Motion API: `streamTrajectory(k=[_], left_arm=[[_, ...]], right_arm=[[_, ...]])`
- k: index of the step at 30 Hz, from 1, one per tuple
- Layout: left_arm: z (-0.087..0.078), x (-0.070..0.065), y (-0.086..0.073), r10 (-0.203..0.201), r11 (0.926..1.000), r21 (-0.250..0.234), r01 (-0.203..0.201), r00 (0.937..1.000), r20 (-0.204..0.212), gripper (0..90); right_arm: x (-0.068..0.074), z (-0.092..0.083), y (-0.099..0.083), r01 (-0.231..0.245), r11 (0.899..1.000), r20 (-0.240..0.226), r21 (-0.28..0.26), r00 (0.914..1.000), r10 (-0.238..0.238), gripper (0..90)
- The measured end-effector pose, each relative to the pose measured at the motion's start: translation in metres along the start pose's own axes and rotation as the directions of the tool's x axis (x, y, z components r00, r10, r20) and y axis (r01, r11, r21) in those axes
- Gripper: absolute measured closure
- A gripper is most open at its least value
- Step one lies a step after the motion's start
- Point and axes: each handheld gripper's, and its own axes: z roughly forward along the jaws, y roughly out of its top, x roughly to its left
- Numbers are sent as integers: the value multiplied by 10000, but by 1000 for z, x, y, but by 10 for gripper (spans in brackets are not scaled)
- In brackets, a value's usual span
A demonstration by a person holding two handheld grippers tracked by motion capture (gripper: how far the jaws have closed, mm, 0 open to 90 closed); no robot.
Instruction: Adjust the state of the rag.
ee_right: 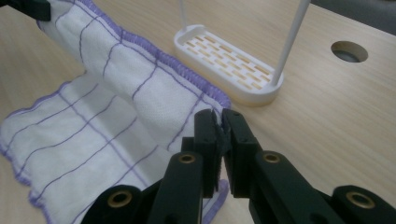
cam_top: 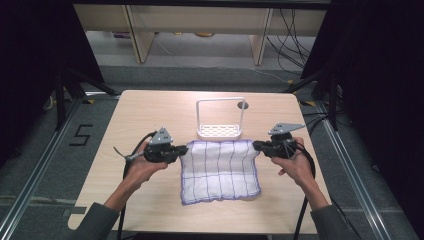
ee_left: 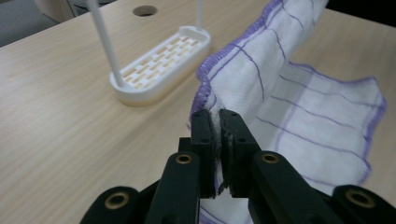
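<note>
Two grippers: one at each far corner of the cloth (cam_top: 220,170), held by a person's hands.
Left gripper (cam_top: 181,151): fingers (ee_left: 203,140) pinched tight on the cloth's purple hem at its far left corner.
Right gripper (cam_top: 256,145): fingers (ee_right: 239,144) clamped on the far right corner.
Cloth: white with purple grid lines and purple edging; far edge raised off the surface (cam_top: 150,115) between the grippers, near part lying flat.
Rack (cam_top: 220,120): white, slotted oval base with a thin upright frame; stands on the surface just beyond the cloth's far edge.
Hole (cam_top: 243,105): round, in the surface behind the rack.
</note>
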Motion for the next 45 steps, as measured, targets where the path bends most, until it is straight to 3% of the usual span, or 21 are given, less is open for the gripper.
streamTrajectory(k=[1,8,12,17,19,20,24,25,26,28,29,30,32,35,37,38,41,42,43,44,45], left_arm=[[-1,-6,-4,156,9999,-13,-156,9999,-48,837],[-4,-37,-43,608,9975,340,-620,9975,354,831],[-2,-42,-53,344,9990,262,-356,9984,457,825],[-3,-52,-65,554,9966,572,-598,9956,758,779],[-5,-57,-70,383,9970,631,-441,9951,908,718],[-8,-60,-72,416,9972,588,-472,9949,923,701],[-23,-62,-74,291,9990,308,-322,9949,964,641],[-28,-61,-74,246,9994,212,-269,9945,1014,626],[-31,-60,-72,78,10000,-2,-78,9948,1013,611],[-38,-54,-67,-96,9999,-72,102,9967,807,560],[-38,-49,-65,-248,9994,-219,264,9974,677,533],[-38,-43,-61,-453,9988,-169,460,9982,392,515],[-32,-30,-53,-715,9973,-136,715,9974,13,498],[-13,-10,-45,-1129,9934,210,1132,9935,-151,457],[0,1,-42,-1087,9913,717,1104,9937,-266,442],[14,6,-40,-1350,9867,876,1371,9904,-294,438],[24,11,-39,-1343,9836,1188,1354,9908,-172,416],[28,12,-40,-1374,9820,1288,1381,9904,-146,412],[32,13,-40,-1362,9798,1457,1368,9906,-141,405],[37,15,-42,-1301,9785,1590,1315,9913,-197,399],[39,15,-43,-1283,9774,1666,1300,9915,-209,392]], right_arm=[[5,-3,-6,-180,9998,-212,-4,9996,180,846],[23,-8,-37,282,9994,-429,196,9987,-273,836],[35,-8,-54,497,9983,-593,312,9971,-478,832],[44,-6,-74,449,9975,-715,548,9966,-410,798],[46,-7,-82,373,9971,-860,659,9958,-316,756],[50,-9,-86,-69,9971,-930,757,9956,140,740],[52,-22,-93,87,9996,-1000,264,9950,-60,695],[55,-27,-93,-233,9992,-1037,328,9943,266,672],[54,-31,-94,-88,10000,-981,39,9951,91,652],[54,-37,-94,-454,9988,-838,-179,9955,438,603],[55,-40,-92,-808,9967,-783,-115,9937,797,597],[50,-40,-90,-394,9988,-622,-279,9974,376,578],[47,-36,-82,-947,9954,-206,-118,9953,945,517],[40,-22,-67,-1282,9917,200,113,9916,1279,477],[32,-8,-58,-1252,9914,526,391,9910,1230,462],[28,0,-55,-1092,9926,742,532,9917,1051,463],[21,21,-47,-1448,9828,1193,1146,9842,1311,462],[19,30,-47,-1496,9845,1268,919,9824,1375,461],[16,34,-46,-1287,9831,1211,1301,9862,1130,461],[16,39,-46,-1502,9794,1213,1352,9835,1341,461],[13,46,-47,-1328,9808,1227,1427,9857,1156,462]])
